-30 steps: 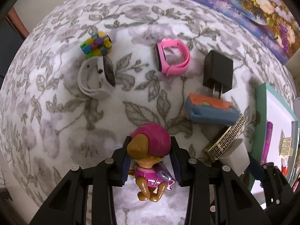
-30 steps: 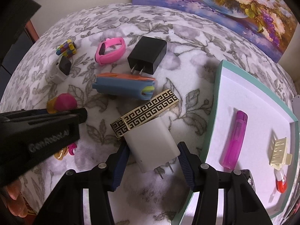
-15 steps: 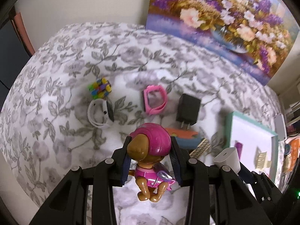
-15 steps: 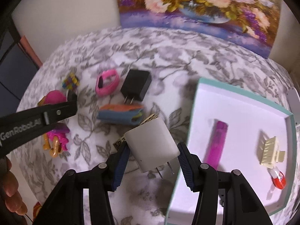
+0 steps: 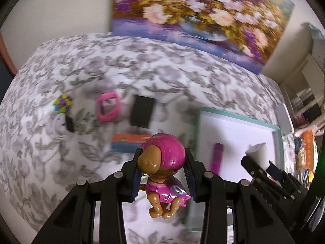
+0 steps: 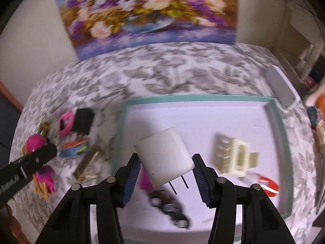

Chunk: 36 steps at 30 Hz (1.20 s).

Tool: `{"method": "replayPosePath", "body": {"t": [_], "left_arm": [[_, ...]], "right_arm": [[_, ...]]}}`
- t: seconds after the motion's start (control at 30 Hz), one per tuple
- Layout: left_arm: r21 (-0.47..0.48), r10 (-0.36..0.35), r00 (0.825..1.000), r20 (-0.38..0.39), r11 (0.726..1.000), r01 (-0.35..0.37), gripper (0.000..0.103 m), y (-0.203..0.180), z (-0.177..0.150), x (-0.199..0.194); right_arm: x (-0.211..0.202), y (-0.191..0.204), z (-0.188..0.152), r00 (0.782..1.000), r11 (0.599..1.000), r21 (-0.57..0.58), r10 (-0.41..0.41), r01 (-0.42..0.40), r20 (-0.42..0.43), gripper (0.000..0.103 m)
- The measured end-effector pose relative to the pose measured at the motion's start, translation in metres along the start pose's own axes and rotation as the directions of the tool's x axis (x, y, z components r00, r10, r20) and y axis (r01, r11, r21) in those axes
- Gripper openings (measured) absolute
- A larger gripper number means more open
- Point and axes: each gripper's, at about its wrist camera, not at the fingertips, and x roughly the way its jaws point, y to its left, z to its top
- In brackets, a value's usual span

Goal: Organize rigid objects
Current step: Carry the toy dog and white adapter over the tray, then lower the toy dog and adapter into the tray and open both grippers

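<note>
My left gripper [image 5: 161, 162] is shut on a brown toy dog with a pink helmet [image 5: 162, 158] and holds it above the bed, just left of the white tray with a teal rim [image 5: 239, 118]. My right gripper [image 6: 165, 162] is shut on a white wall charger [image 6: 164, 156], prongs toward the camera, held above the tray [image 6: 195, 98]. On the cloth lie a black charger [image 5: 142, 111], a pink watch band [image 5: 107, 109], a blue-orange case [image 5: 128, 142], a white watch [image 5: 62, 126] and a coloured cube [image 5: 63, 102].
In the tray lie a pink lighter [image 5: 216, 157], a cream hair clip [image 6: 233, 156], a red-capped item [image 6: 268, 185] and a black strip with round buttons [image 6: 170, 207]. A gold patterned bar [image 6: 86, 162] lies left of the tray. A flower painting [image 5: 193, 14] leans on the wall behind.
Both grippers have risen and swung right with their loads. The toy dog is now beside the tray, and the white charger is over the tray's inside.
</note>
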Motion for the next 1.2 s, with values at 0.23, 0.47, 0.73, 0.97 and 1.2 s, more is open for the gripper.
{"method": "replayPosePath", "body": {"t": [0.23, 0.47, 0.73, 0.97, 1.2], "left_arm": [[0.103, -0.01, 1.0, -0.012, 0.995, 0.012, 0.04, -0.047, -0.006, 0.012], [0.174, -0.009, 0.999, -0.031, 0.985, 0.014, 0.04, -0.075, -0.013, 0.027], [0.176, -0.007, 0.998, -0.068, 0.984, 0.019, 0.04, -0.077, -0.016, 0.042], [0.17, -0.019, 0.996, -0.082, 0.985, 0.032, 0.04, -0.078, -0.016, 0.045], [0.176, -0.027, 0.995, -0.101, 0.983, 0.044, 0.04, -0.081, -0.018, 0.048]], "right_arm": [[-0.002, -0.046, 0.005, 0.999, 0.996, 0.083, -0.038, 0.037, 0.012, 0.055], [0.002, -0.055, 0.004, 0.999, 0.994, 0.103, -0.036, 0.035, 0.003, 0.056], [0.01, -0.052, 0.0, 0.999, 0.995, 0.09, -0.049, 0.051, -0.022, 0.056], [0.013, -0.054, -0.001, 0.998, 0.994, 0.099, -0.051, 0.055, -0.045, 0.056], [0.016, -0.059, -0.003, 0.997, 0.992, 0.117, -0.044, 0.052, -0.067, 0.056]]}}
